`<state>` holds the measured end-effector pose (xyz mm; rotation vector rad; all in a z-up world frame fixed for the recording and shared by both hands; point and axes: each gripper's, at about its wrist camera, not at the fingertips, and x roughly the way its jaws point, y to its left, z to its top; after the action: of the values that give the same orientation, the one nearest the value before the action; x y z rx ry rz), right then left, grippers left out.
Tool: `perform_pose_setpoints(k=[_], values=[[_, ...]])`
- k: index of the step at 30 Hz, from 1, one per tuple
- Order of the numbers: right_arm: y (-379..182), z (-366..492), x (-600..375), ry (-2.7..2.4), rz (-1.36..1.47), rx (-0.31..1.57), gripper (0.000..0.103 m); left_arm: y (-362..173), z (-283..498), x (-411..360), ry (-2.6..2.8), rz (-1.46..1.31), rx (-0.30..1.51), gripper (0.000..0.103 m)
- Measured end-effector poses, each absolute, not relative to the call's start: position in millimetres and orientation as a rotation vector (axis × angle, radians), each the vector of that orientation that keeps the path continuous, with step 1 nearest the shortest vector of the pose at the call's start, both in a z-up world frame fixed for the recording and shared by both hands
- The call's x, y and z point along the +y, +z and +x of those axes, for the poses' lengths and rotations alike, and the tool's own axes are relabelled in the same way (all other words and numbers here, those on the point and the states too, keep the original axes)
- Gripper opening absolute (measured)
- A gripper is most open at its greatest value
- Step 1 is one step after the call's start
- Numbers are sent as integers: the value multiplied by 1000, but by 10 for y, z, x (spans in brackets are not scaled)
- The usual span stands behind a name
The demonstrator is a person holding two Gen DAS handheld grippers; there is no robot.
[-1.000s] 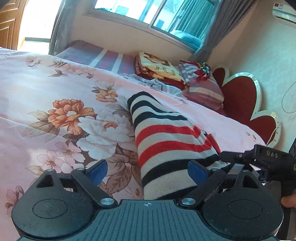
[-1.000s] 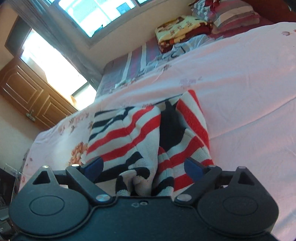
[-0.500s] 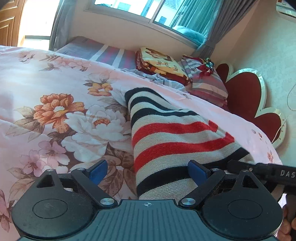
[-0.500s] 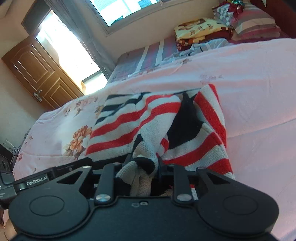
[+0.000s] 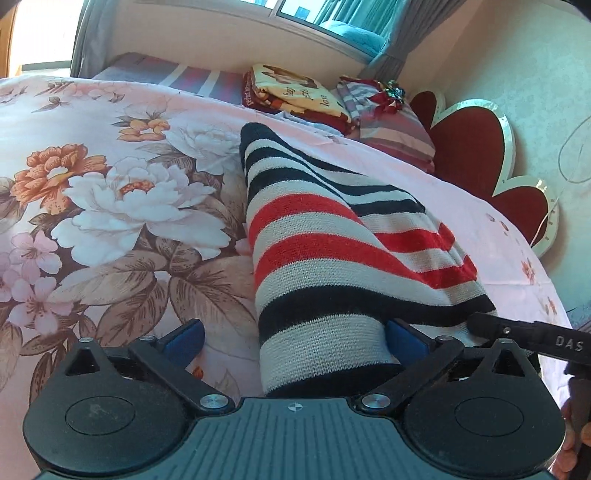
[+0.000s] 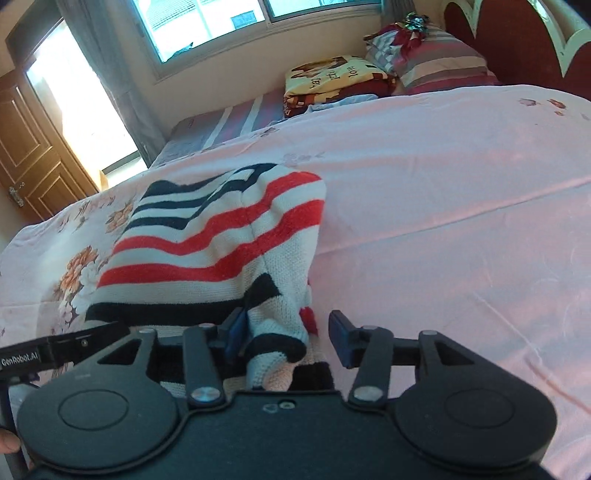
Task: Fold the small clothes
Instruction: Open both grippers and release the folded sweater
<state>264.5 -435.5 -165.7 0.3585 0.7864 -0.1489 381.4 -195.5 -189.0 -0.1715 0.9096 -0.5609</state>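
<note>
**Striped sweater half folded on the flowered bed**

Pink bedding with a large flower print point(image 5: 110, 206) covers the bed where the work is done, in a sunny bedroom.

Nearest in the left wrist view, the left gripper point(image 5: 295, 341) has its blue pads spread wide. The near end of the striped sweater point(image 5: 332, 266) lies between them, but only the right pad seems to touch the knit, so nothing is clamped. In the right wrist view, the right gripper point(image 6: 286, 334) is partly spread too; a bunched corner of the sweater point(image 6: 214, 254) rests against its left pad, while the other pad stands apart from the cloth. I judge that it does not grip.

Further away, the sweater lies on the bedding, doubled over, with a thick fold along its length. Behind it, near the window point(image 6: 229, 22), there are a folded printed blanket point(image 6: 332, 79) and striped pillows point(image 6: 439, 64).

As a risk, the bunched corner may stay crumpled under the next fold, because the knit is soft and thick. If only one pad drags the cloth, the layers can slide and the fold will open again.

I count one sweater, two grippers, one blanket; the number of pillows I cannot tell.
</note>
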Motion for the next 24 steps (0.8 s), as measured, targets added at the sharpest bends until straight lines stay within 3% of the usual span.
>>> perform_pose_setpoints(k=[8,12,14,16,17,24], values=[[-1150,2216,-4059,-128,200,670,48,-1781,3600,-1943,-567,-83,916,103],[-1447,2254,-3917,-126,140,772,45,-1884,3515,-1981,-544,-52,938,103],[-1760,2305,-3963,-151,170,883,48,-1881,3494,-2009,-537,-31,940,103],[-1871,2261,-4083,-169,243,872,63,-1852,3467,-2038,-533,-4,933,103],[-1888,2235,-4159,-183,314,873,65,-1841,3446,-2057,-534,11,933,103],[-1596,1916,-4126,-243,396,835,61,-1809,3308,-2125,-520,75,917,103]])
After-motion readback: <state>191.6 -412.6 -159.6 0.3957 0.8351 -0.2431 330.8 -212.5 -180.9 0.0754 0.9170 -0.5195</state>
